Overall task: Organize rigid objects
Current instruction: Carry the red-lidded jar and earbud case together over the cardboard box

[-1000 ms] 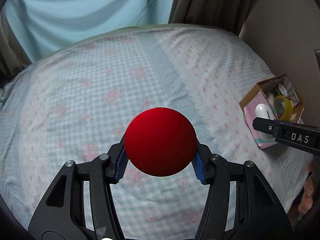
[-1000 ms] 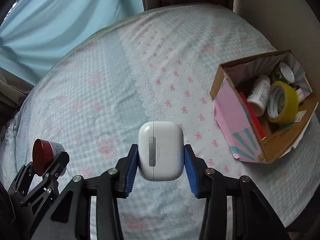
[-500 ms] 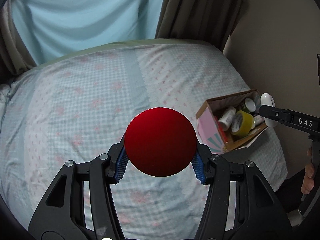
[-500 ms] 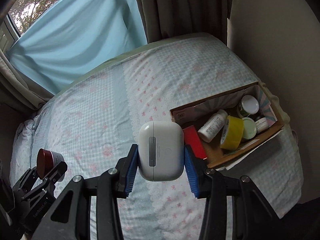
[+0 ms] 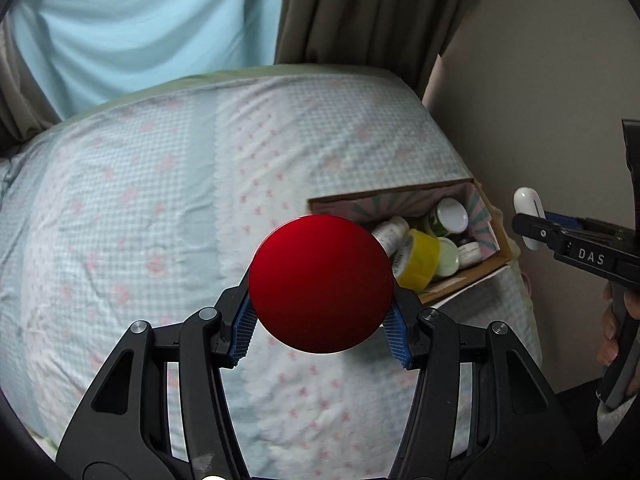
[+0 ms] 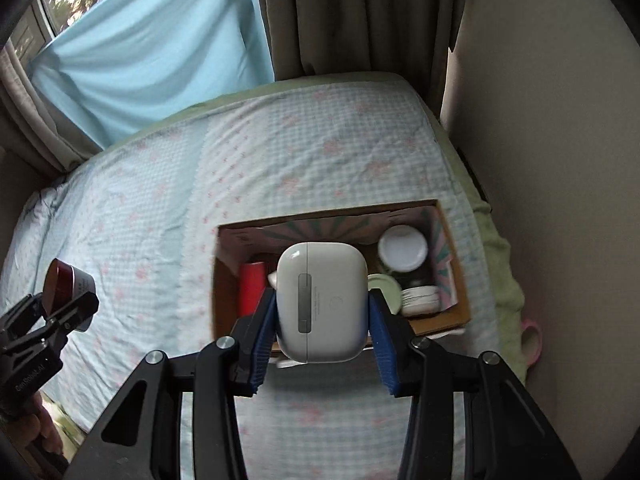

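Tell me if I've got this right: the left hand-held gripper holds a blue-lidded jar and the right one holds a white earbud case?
Nearly. The jar in the left hand-held gripper has a red lid, as the left wrist view shows. The right hand-held gripper does hold the white earbud case.

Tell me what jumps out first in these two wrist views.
The red-lidded jar fills the left view's centre, clamped in the left gripper. The white earbud case, pinched in the right gripper, hangs over the open cardboard box of jars and bottles on the bed.
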